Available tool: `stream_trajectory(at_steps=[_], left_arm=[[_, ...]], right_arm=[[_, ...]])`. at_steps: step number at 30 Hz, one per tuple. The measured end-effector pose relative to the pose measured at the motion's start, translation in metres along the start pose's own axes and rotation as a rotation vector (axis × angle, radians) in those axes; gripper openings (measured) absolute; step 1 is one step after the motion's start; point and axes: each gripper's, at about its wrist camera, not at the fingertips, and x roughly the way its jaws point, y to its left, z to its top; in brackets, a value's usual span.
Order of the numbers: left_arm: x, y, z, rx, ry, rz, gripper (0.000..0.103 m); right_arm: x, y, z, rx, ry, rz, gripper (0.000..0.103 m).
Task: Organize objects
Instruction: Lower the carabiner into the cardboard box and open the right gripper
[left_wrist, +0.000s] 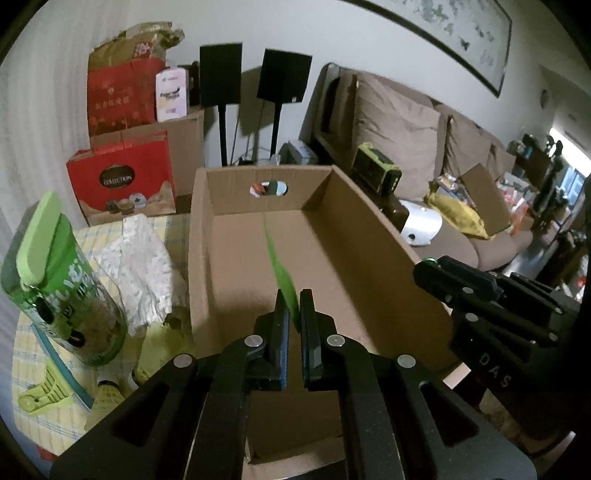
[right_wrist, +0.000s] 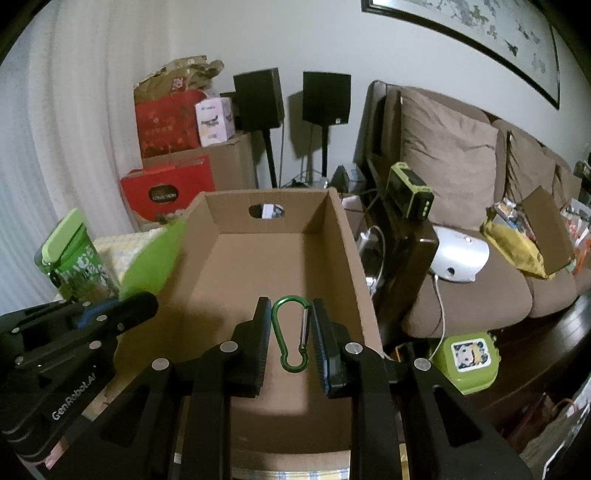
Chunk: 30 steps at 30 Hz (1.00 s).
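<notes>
An open cardboard box (left_wrist: 369, 236) (right_wrist: 347, 243) stands on the table in both views. My left gripper (left_wrist: 294, 306) is shut on a thin green sheet (left_wrist: 282, 273) and holds it edge-on over the box; the sheet shows in the right wrist view (right_wrist: 155, 262) at the box's left wall. My right gripper (right_wrist: 287, 317) is shut on a green carabiner (right_wrist: 290, 332) and holds it over the box's near end. The right gripper also shows in the left wrist view (left_wrist: 461, 288) at the box's right wall.
A green-lidded jar (left_wrist: 62, 280) (right_wrist: 77, 266), crumpled white wrapping (left_wrist: 136, 266) and small green items (left_wrist: 44, 395) lie on the checked tablecloth left of the box. A green lunch box (right_wrist: 467, 360) sits to the right. A sofa (left_wrist: 443, 206) and stacked cartons (left_wrist: 125, 177) stand behind.
</notes>
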Motion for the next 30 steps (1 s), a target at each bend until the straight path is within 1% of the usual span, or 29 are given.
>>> stream_trajectory(at_steps=[3, 8, 11, 12, 13, 16, 19, 20, 22, 23, 25, 26, 27, 28, 29, 30], left_arm=[[0.006, 0.002, -0.003, -0.001, 0.024, -0.012, 0.005], [0.008, 0.004, -0.005, -0.004, 0.034, -0.023, 0.007], [0.007, 0.007, -0.004, -0.013, 0.031, -0.020, 0.013], [0.006, 0.008, -0.003, -0.014, 0.027, -0.017, 0.017], [0.005, 0.009, -0.002, -0.015, 0.025, -0.014, 0.022], [0.001, 0.011, 0.000, -0.017, 0.011, -0.009, 0.031], [-0.002, 0.011, 0.002, -0.013, -0.002, 0.003, 0.049], [-0.003, 0.011, 0.002, -0.013, -0.006, 0.004, 0.052], [-0.006, 0.011, 0.003, -0.013, -0.017, 0.007, 0.062], [-0.007, 0.011, 0.003, -0.011, -0.022, 0.010, 0.064], [-0.009, 0.012, 0.003, -0.004, -0.032, 0.018, 0.069], [-0.010, 0.012, 0.003, -0.001, -0.037, 0.023, 0.071], [-0.012, 0.013, 0.004, 0.000, -0.046, 0.027, 0.076], [-0.014, 0.014, 0.004, -0.002, -0.052, 0.027, 0.080], [-0.015, 0.015, 0.004, -0.005, -0.057, 0.026, 0.082], [-0.016, 0.017, 0.005, -0.011, -0.060, 0.023, 0.087]], right_arm=[[0.005, 0.000, -0.003, -0.003, 0.016, -0.001, 0.021], [0.011, -0.002, -0.005, 0.000, 0.036, 0.007, 0.022], [0.014, -0.004, -0.005, 0.009, 0.041, 0.006, 0.023], [0.015, -0.004, -0.005, 0.012, 0.044, 0.008, 0.026], [0.016, -0.005, -0.006, 0.018, 0.046, 0.008, 0.027], [0.017, -0.006, -0.006, 0.027, 0.050, 0.010, 0.028], [0.015, -0.007, -0.007, 0.028, 0.048, 0.004, 0.030], [0.014, -0.007, -0.006, 0.027, 0.044, 0.002, 0.031], [0.011, -0.005, -0.006, 0.020, 0.034, -0.007, 0.034], [0.010, -0.005, -0.005, 0.016, 0.028, -0.013, 0.036], [0.008, -0.005, -0.004, 0.011, 0.020, -0.021, 0.046], [0.006, -0.005, -0.003, 0.015, 0.014, -0.021, 0.057], [0.004, -0.006, -0.003, 0.021, 0.006, -0.020, 0.069], [0.003, -0.006, -0.002, 0.025, -0.002, -0.022, 0.074], [0.001, -0.006, -0.002, 0.026, -0.009, -0.025, 0.082], [-0.001, -0.005, -0.001, 0.023, -0.016, -0.030, 0.084]])
